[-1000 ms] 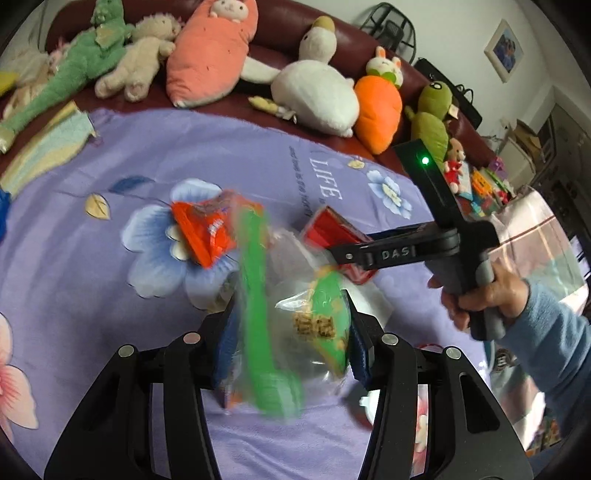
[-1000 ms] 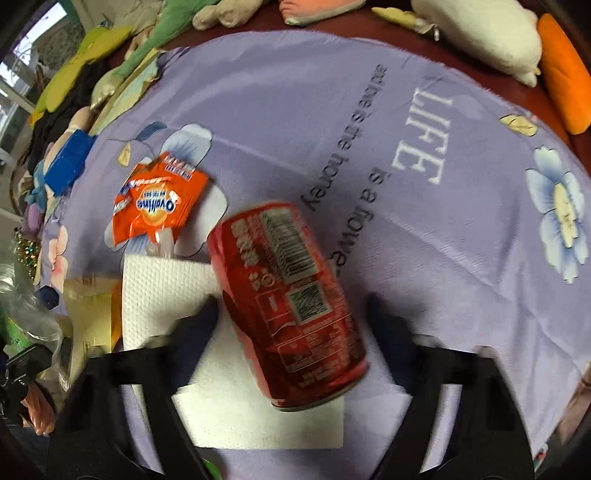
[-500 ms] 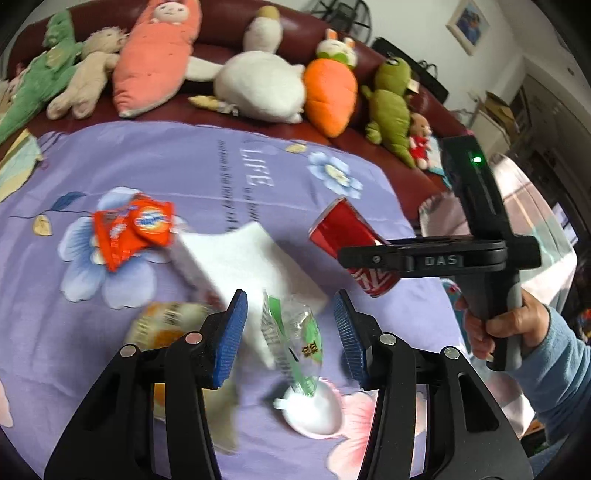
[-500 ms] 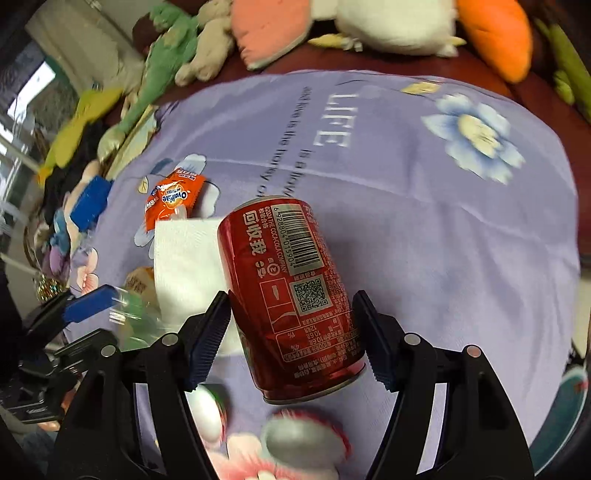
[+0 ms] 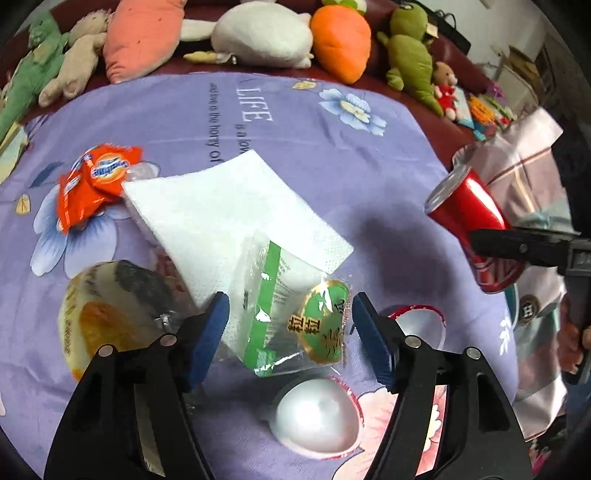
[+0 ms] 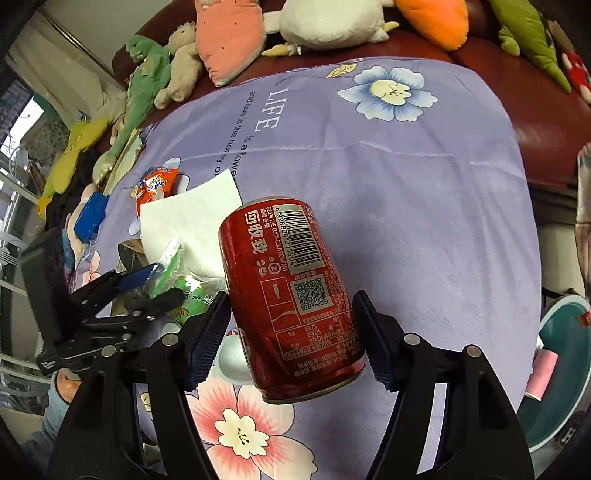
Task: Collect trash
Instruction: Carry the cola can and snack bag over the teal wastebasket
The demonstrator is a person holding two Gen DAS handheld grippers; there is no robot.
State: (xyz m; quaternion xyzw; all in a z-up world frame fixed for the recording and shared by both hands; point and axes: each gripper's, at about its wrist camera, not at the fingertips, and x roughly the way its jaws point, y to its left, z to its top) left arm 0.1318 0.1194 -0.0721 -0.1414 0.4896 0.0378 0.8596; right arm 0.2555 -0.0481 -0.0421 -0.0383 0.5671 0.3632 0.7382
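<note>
A red cola can point(image 6: 291, 295) hangs tilted above the purple flowered tablecloth point(image 6: 406, 184), with my right gripper point(image 6: 291, 332) shut on its lower half. In the left wrist view the can point(image 5: 465, 210) is out past the table's right edge. My left gripper point(image 5: 291, 328) is low over the cloth and its jaws are opening. A clear and green snack wrapper point(image 5: 295, 306) lies between them, partly on a white napkin point(image 5: 229, 214), and neither pad presses it.
An orange sachet point(image 5: 96, 181), a yellow-orange clear packet point(image 5: 110, 317) and two silver foil cups point(image 5: 317, 417) lie on the cloth. A teal basin point(image 6: 565, 369) sits low at the right. Plush toys point(image 5: 258, 33) line the red sofa behind.
My left gripper came down to the cloth with the green wrapper and its jaws widened off it. My right gripper lifted the can from the napkin and carried it right.
</note>
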